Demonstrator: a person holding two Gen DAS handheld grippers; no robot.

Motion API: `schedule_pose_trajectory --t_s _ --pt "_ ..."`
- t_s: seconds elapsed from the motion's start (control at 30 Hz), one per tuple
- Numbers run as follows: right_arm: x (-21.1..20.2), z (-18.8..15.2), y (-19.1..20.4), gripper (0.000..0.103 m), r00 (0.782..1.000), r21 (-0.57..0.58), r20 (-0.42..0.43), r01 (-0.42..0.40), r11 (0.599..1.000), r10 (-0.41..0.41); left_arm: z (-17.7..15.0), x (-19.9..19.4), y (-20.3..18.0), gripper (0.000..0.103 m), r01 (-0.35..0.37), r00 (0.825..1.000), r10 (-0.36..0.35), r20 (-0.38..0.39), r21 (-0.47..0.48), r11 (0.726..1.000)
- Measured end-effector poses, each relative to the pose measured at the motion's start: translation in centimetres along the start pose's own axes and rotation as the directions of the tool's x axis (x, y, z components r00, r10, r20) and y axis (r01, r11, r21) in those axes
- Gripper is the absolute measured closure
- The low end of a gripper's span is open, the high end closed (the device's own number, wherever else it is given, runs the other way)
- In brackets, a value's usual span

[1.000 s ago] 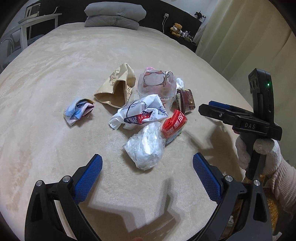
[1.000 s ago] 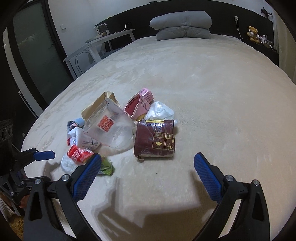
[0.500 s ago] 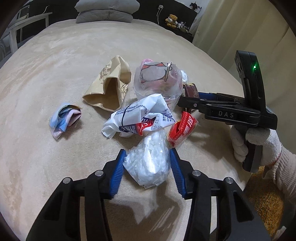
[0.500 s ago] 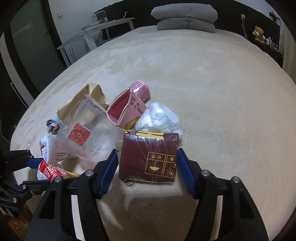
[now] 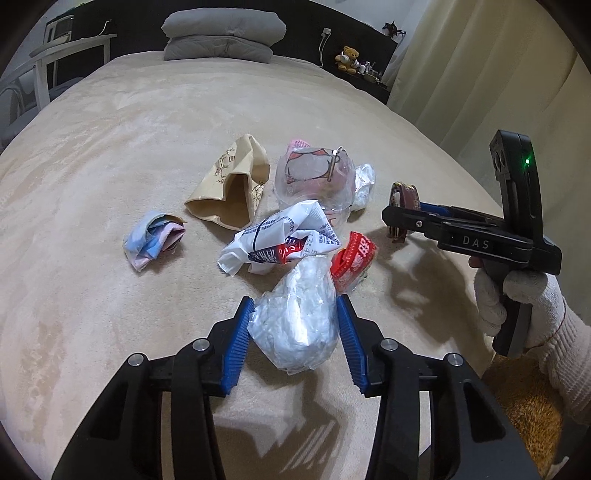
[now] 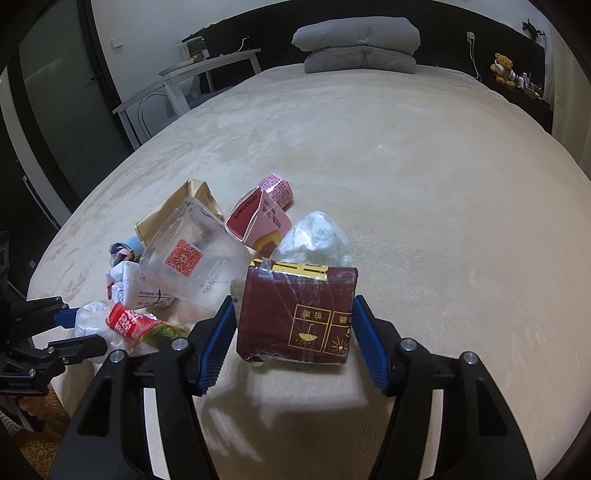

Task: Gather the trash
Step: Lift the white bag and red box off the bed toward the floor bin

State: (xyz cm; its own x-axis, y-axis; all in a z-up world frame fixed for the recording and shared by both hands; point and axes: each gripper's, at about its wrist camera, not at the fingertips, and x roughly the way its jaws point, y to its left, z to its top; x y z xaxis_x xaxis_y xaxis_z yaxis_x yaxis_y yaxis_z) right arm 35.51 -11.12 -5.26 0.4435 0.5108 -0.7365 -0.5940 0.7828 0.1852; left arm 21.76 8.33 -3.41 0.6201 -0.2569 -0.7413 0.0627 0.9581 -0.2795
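Trash lies in a pile on a beige bed (image 5: 110, 155). My left gripper (image 5: 293, 332) is shut on a crumpled clear plastic bag (image 5: 299, 321) and holds it just above the blanket. My right gripper (image 6: 293, 332) is shut on a dark red box (image 6: 299, 314) wrapped in clear film, lifted off the bed; the box also shows in the left wrist view (image 5: 404, 199). Near them lie a red wrapper (image 5: 352, 258), a white printed wrapper (image 5: 280, 236), a clear plastic container (image 6: 192, 258), a pink carton (image 6: 258, 221), a tan paper bag (image 5: 232, 188) and a blue-pink crumpled wrapper (image 5: 153, 240).
Grey pillows (image 5: 221, 33) are stacked at the head of the bed. A white desk (image 6: 192, 77) stands to the left of the bed, curtains (image 5: 480, 74) hang on the right. Another crumpled clear bag (image 6: 317, 236) lies behind the red box. Brown carpet (image 5: 532, 424) shows below the bed edge.
Both grippers moved in and closed from wide open: the left on the clear plastic bag, the right on the dark red box. Both items now sit slightly raised off the blanket.
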Motion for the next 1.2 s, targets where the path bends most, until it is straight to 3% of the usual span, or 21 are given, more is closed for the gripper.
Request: schedule_pose_trajectory --t_s 0.47,0.87,1.2 --pt "-7.4 -5.3 1.4 0.041 0.995 0.041 0.101 -0.006 0.999 0.002 -3.0 -5.7 -2.2 0.058 -0.011 0.991 0.014 0.136 -0.019 1.0" --pt "-13.0 -11.4 3.5 0.04 0.988 0.056 0.157 -0.016 0.998 0.007 -8.5 -9.9 -5.3 0.058 0.027 0.973 -0.016 0.23 -0.047 0.999" --pt "-16.6 -17.4 6.0 0.04 0.986 0.055 0.168 -0.026 0.998 0.017 -13.9 -11.8 -8.5 0.058 0.053 0.968 -0.039 0.249 -0.051 0.997"
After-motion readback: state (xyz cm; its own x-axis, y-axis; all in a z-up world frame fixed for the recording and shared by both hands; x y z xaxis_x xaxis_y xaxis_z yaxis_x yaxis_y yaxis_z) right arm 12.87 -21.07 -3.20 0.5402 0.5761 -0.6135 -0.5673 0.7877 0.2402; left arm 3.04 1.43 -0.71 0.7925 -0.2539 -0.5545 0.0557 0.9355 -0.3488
